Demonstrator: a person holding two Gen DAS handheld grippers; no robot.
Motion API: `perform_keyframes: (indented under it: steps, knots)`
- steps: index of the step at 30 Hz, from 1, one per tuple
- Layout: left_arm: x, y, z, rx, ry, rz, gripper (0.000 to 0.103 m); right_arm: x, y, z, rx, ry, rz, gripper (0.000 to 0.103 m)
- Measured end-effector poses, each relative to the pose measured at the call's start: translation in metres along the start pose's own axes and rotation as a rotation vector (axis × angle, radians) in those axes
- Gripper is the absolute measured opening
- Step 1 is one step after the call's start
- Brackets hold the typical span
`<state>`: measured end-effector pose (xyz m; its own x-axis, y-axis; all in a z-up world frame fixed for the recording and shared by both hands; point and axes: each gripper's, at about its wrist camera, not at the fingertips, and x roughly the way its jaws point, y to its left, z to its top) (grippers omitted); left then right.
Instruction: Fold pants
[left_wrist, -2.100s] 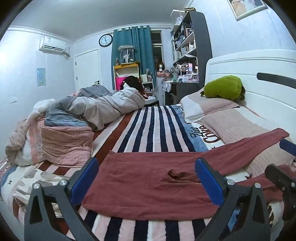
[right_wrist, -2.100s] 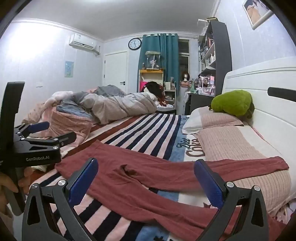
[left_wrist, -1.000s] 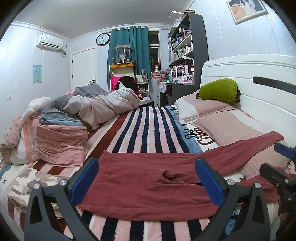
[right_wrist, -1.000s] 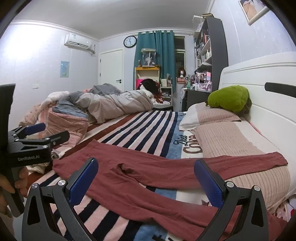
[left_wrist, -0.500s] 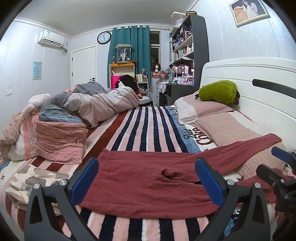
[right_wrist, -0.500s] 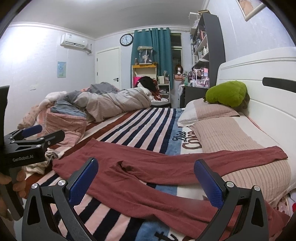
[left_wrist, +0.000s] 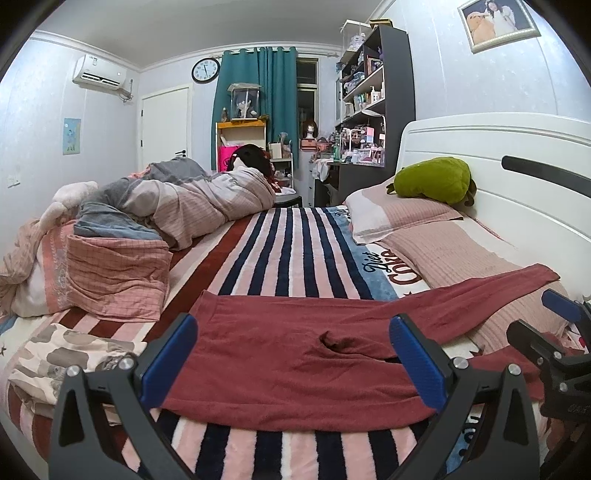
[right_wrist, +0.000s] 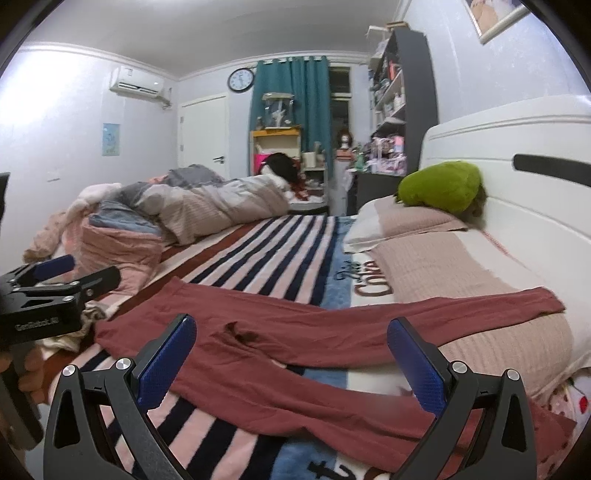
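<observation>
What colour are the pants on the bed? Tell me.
Dark red, plain, with no pattern: the pants show best in the right wrist view.

bare striped blanket (left_wrist: 280, 251) lies open between bedding heap (left_wrist: 122, 258) and pillows (left_wrist: 436, 251).

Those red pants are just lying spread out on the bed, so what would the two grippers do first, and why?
Probably lower the right gripper to pinch the near leg and carry it onto the far one. The pants lie flat and unfolded, legs splayed apart toward the pillow, and both grippers, the left included, hover open and empty.
</observation>
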<state>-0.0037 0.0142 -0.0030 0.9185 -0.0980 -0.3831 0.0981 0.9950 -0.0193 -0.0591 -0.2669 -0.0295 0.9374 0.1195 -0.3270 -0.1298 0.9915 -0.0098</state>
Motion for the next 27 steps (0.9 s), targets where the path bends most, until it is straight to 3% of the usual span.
perform_keyframes:
  steps: [10,14,18,21,27]
  knots:
    - [0.0,0.002,-0.002,0.002,-0.001,0.005,0.102,0.001,-0.003,0.0,0.051,0.014,0.061,0.102]
    - [0.003,0.003,-0.005,-0.012,0.013,-0.018,0.102,0.0,-0.005,-0.001,0.081,0.013,0.064,0.102]
    - [0.006,0.005,-0.008,-0.036,0.031,-0.048,0.102,0.0,-0.012,-0.002,0.138,0.035,0.141,0.102]
    - [0.007,0.008,-0.01,-0.05,0.046,-0.066,0.102,0.004,-0.015,-0.002,0.147,0.059,0.151,0.102]
    - [0.009,0.009,-0.012,-0.045,0.05,-0.044,0.102,0.005,-0.021,-0.006,0.174,0.072,0.191,0.102]
